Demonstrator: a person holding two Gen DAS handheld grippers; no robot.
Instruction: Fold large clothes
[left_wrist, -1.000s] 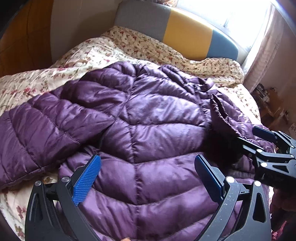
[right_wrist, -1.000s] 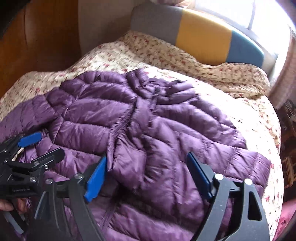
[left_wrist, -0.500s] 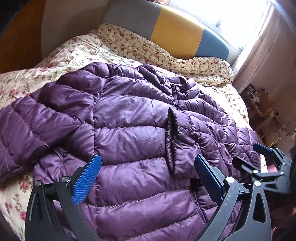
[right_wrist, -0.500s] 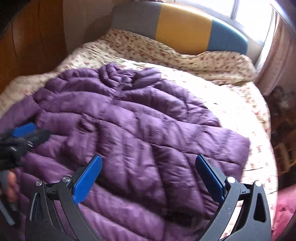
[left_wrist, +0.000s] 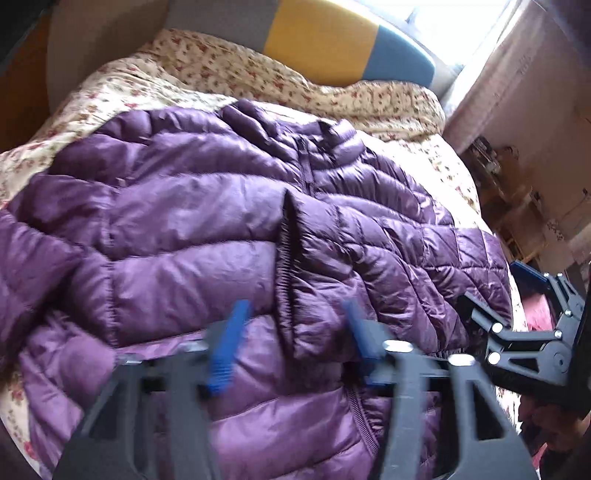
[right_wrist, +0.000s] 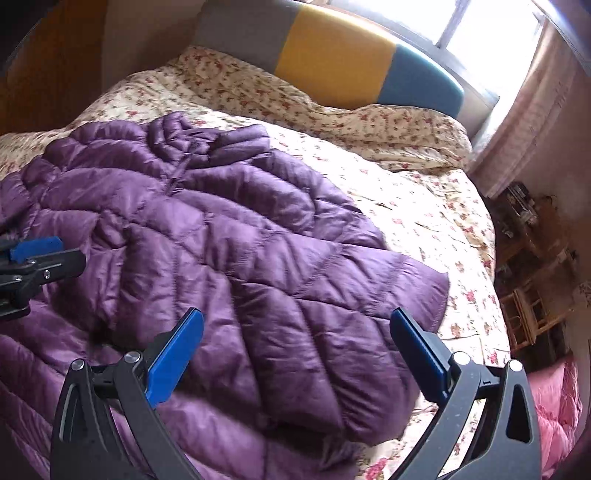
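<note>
Across the floral bed (right_wrist: 424, 206) lies the purple puffer jacket (left_wrist: 207, 229), front up, one sleeve already laid over its chest (left_wrist: 362, 258). My left hand-held gripper (left_wrist: 291, 339) is closing, its blue pads either side of the folded sleeve's cuff edge but, as far as the blur lets me judge, not yet pressing it. My right hand-held gripper (right_wrist: 295, 350) stands wide and empty above the sleeve. Next, I reckon, I must pinch the fabric and bring the other side over.
</note>
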